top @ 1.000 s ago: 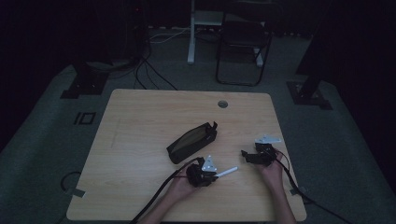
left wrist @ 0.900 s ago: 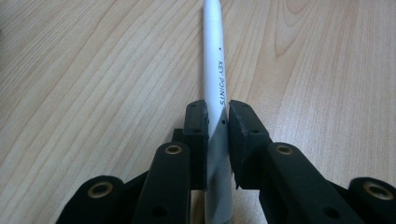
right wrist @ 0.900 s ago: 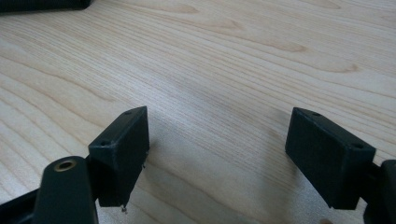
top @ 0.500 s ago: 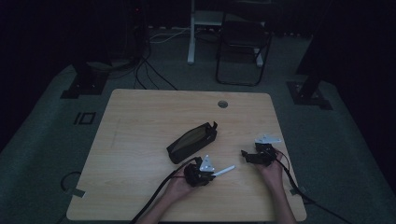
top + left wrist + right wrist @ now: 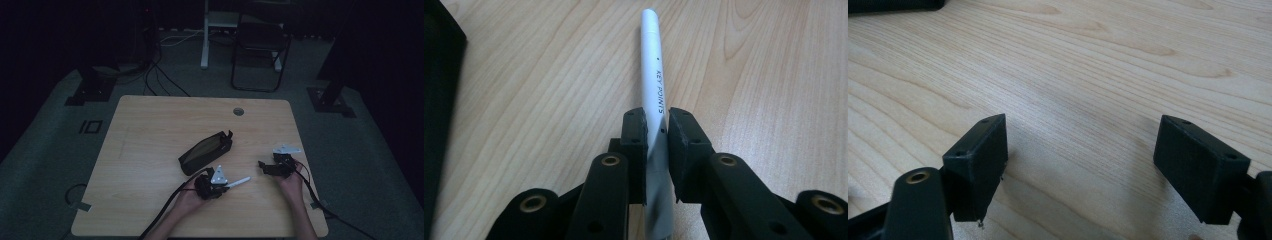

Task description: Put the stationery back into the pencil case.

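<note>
Jaws: our left gripper (image 5: 655, 131) pinches a white pen (image 5: 652, 75); right gripper (image 5: 1080, 165) spread, idle | Change: pen tip swung slightly toward our right | Pen near black pencil case (image 5: 206, 152); we judge stowing next

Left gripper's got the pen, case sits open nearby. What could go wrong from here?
1. The left gripper clamps the white pen near its back end, so the long free length may pivot or slip.
2. The pencil case lies loose on the table; the right gripper is open and apart from it, so the case may slide when pushed.
</note>
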### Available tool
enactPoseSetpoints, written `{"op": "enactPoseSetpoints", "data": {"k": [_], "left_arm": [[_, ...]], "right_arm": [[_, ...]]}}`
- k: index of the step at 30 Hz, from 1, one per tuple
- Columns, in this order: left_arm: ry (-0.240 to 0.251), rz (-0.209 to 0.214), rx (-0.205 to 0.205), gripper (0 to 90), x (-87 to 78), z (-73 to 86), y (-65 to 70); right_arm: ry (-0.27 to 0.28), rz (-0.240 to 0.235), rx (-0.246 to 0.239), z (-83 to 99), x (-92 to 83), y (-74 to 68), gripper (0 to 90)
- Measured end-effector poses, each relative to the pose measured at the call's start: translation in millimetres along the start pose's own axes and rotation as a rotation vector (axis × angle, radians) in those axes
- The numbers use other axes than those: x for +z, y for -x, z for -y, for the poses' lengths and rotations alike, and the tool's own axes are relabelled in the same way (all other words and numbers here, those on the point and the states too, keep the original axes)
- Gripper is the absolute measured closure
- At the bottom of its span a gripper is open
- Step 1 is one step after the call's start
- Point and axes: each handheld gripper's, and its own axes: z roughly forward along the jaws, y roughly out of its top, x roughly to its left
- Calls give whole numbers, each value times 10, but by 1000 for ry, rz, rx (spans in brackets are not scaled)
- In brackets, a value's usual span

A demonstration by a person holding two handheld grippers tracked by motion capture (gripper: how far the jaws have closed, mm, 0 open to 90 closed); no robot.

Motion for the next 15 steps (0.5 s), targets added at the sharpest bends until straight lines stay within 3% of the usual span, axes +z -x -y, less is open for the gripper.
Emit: {"op": "enactPoseSetpoints", "data": {"k": [15], "left_arm": [[20, 4, 8, 789, -136, -40, -5]], "right_arm": [[0, 0, 0, 0, 0, 0, 214]]}}
